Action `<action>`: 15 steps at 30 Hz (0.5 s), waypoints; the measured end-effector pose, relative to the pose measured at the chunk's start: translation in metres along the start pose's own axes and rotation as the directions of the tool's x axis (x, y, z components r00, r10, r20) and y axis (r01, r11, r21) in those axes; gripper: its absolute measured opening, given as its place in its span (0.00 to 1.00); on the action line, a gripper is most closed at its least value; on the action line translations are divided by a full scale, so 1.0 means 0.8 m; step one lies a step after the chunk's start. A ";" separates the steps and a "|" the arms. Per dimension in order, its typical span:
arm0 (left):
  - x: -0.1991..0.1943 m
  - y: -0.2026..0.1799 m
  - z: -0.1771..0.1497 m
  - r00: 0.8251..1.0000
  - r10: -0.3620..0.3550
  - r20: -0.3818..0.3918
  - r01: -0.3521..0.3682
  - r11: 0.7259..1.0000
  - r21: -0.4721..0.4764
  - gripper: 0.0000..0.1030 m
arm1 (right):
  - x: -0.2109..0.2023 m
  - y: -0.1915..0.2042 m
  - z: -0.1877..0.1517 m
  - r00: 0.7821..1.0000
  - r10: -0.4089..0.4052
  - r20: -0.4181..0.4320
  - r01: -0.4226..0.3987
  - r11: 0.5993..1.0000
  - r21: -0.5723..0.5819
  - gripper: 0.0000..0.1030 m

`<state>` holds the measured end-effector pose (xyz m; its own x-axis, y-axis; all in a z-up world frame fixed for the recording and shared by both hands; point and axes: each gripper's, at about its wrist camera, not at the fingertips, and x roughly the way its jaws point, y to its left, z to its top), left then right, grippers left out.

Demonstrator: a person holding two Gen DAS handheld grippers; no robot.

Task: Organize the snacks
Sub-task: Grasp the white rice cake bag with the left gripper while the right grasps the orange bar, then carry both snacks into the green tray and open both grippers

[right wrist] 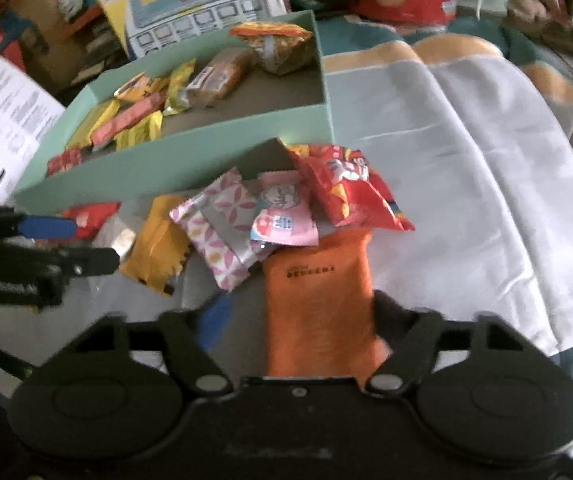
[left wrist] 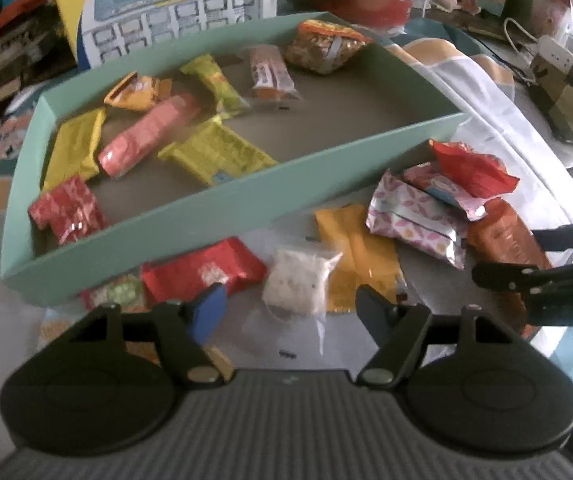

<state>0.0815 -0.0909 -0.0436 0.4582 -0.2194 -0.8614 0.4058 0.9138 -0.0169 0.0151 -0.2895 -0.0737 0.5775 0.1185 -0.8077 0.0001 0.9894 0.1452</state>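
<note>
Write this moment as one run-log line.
left hand-held gripper: open, over white packet | right hand-held gripper: open around orange packet | teal box: part filled

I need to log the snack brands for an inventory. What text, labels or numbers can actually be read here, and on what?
No text reads clearly in either view.
Orange packet: one dark printed line, too blurred to read.
Left gripper: pale lettering on its body, illegible.
White leaflet: rows of print, too small.
Red bag, pink packet: graphics only, lettering blurred.
Snacks in the green box: print unreadable.
</note>
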 end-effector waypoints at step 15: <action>0.021 -0.013 -0.001 0.999 -0.032 -0.038 0.034 0.999 0.036 0.33 | -0.010 0.003 -0.017 0.999 0.023 0.048 -0.025 0.999 0.046 0.50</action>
<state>0.0842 -0.1037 -0.0584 0.4145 -0.2357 -0.8790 0.4490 0.8931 -0.0277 -0.0005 -0.2867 -0.0748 0.6160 0.1372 -0.7757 0.0230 0.9812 0.1919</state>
